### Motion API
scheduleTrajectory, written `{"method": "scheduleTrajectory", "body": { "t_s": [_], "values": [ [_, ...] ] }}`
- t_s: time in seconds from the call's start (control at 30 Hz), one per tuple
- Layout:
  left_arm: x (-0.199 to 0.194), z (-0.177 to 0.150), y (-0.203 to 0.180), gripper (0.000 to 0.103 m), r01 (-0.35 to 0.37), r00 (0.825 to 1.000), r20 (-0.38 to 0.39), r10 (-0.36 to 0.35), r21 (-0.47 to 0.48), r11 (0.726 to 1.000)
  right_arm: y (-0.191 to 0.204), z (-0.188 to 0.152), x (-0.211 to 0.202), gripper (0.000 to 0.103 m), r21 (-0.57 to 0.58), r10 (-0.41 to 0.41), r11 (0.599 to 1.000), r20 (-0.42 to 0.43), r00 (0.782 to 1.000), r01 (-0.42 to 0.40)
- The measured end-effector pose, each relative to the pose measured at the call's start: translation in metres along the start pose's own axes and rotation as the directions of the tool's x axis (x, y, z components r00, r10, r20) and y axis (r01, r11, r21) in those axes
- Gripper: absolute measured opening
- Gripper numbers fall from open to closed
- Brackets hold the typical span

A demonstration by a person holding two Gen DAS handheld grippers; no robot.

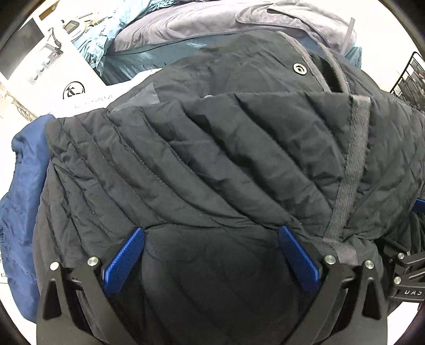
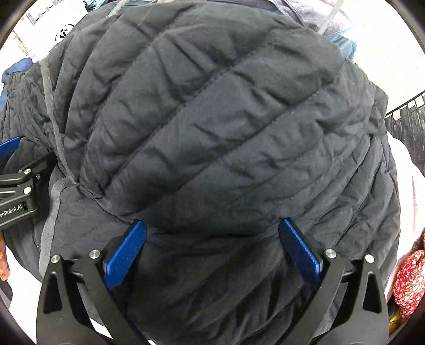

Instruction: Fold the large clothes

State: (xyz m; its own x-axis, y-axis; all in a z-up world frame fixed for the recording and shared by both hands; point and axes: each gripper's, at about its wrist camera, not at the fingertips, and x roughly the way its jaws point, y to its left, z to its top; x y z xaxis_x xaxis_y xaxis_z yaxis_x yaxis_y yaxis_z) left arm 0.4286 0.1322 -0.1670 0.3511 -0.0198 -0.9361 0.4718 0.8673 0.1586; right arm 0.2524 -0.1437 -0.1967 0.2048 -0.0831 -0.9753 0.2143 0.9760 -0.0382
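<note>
A large black quilted jacket (image 1: 212, 159) fills both views, lying folded over itself with a grey trim strip (image 1: 350, 169) and a metal snap (image 1: 299, 69) near its collar. My left gripper (image 1: 211, 236) is open, its blue pads spread wide and pressed down on the jacket's near fold. My right gripper (image 2: 212, 228) is also open, pads apart, resting against a puffy folded layer of the same jacket (image 2: 212, 119). The left gripper's body (image 2: 18, 180) shows at the left edge of the right wrist view.
A blue garment (image 1: 21, 199) lies under the jacket at left. A lilac blanket (image 1: 186, 24) and teal bedding (image 1: 127, 63) lie behind. A white box (image 1: 53, 69) stands at back left. A black wire rack (image 1: 409, 79) is at right. Red floral fabric (image 2: 409, 281) is at right.
</note>
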Motion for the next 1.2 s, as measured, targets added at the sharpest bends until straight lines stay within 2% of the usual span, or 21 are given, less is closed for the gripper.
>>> {"method": "scheduleTrajectory", "body": {
  "t_s": [0.43, 0.8, 0.97, 1.07, 1.2],
  "values": [
    [0.003, -0.007, -0.01, 0.099, -0.008, 1.0, 0.009, 0.008, 0.018, 1.0, 0.022, -0.003, 0.004, 0.099, 0.011, -0.047, 0.999, 0.002, 0.999, 0.047],
    [-0.013, -0.02, -0.022, 0.099, -0.015, 0.999, 0.031, 0.013, 0.051, 0.999, 0.029, 0.003, -0.002, 0.099, 0.014, -0.038, 0.999, -0.005, 0.999, 0.038],
    [-0.036, -0.034, -0.011, 0.097, 0.036, 0.997, 0.073, -0.039, 0.049, 0.998, 0.02, -0.004, -0.018, 0.099, -0.004, 0.014, 1.0, 0.028, 1.0, -0.014],
    [-0.057, -0.052, 0.01, 0.097, 0.078, 0.99, 0.116, -0.08, 0.017, 0.997, 0.004, -0.023, -0.044, 0.099, -0.03, 0.024, 0.999, 0.118, 0.993, -0.02],
    [-0.079, -0.081, 0.055, 0.097, 0.05, 0.991, 0.129, -0.047, -0.021, 0.999, -0.05, -0.054, -0.065, 0.099, 0.005, 0.051, 0.999, 0.184, 0.982, -0.053]
  ]
}}
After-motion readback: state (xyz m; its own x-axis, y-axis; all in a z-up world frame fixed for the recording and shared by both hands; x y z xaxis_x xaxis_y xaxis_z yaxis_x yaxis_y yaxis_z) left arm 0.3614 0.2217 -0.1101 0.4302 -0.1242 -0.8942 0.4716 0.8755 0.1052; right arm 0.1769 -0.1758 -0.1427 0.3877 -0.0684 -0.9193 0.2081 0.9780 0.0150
